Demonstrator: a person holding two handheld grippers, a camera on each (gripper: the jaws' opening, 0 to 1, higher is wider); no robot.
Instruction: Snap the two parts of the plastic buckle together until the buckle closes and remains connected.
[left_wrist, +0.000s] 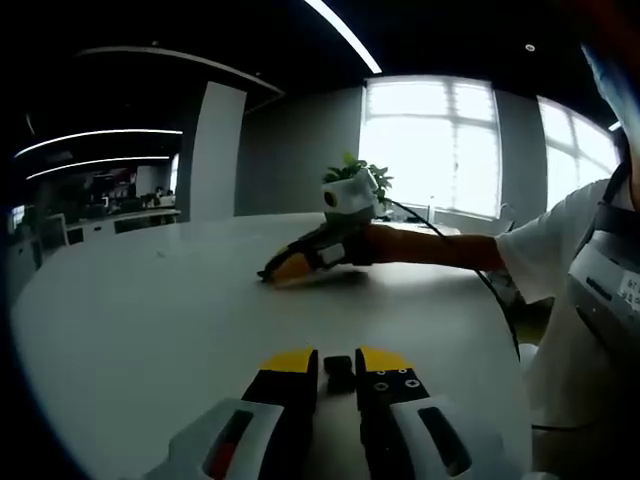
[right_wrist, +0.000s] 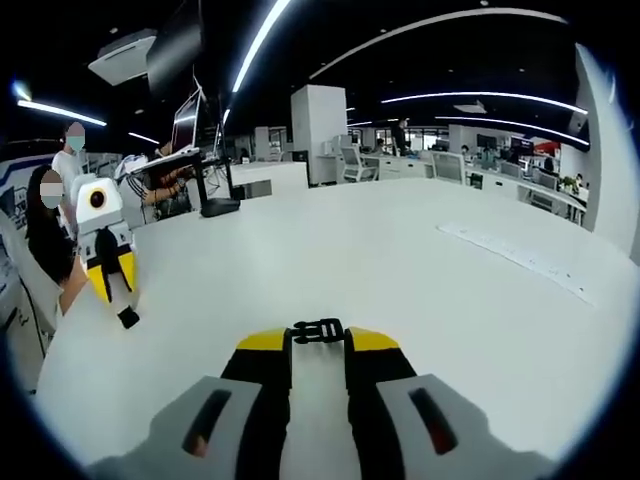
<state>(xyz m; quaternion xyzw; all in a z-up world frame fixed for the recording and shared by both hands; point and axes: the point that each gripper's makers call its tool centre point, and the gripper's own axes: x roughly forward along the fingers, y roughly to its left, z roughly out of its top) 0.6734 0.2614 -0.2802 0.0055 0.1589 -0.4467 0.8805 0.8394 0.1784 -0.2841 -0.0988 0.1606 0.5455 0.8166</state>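
Buckle, black plastic, in two parts, one at each set of tongs.

Left gripper view: left tongs (left_wrist: 338, 362), yellow-tipped, black and grey body, rising from the bottom edge, clamped on one small dark buckle part (left_wrist: 340, 373) between the tips, held low over the white surface (left_wrist: 140, 310). Further across the surface, right tongs (left_wrist: 282, 268), tips down near the surface, pointing left; a bare forearm (left_wrist: 430, 247) stretches out behind them from a person in a white shirt (left_wrist: 560, 270) at the right edge. Potted plant (left_wrist: 360, 175) behind, window (left_wrist: 440, 140) beyond.

Right gripper view: left tongs at the far left edge, tips pointing down, the dark buckle part (right_wrist: 128, 318) at the tips, just above the surface (right_wrist: 400, 260). Right tongs (right_wrist: 318, 340) rising from the bottom edge, jaws slightly apart, gripping the pronged buckle part (right_wrist: 318, 331) across the yellow tips. Whether this part touches the surface cannot be told. Long pale strip (right_wrist: 520, 260) lying flat on the surface to the right. Office desks and chairs (right_wrist: 440, 165) in the background.

The two buckle parts are well apart, not joined.
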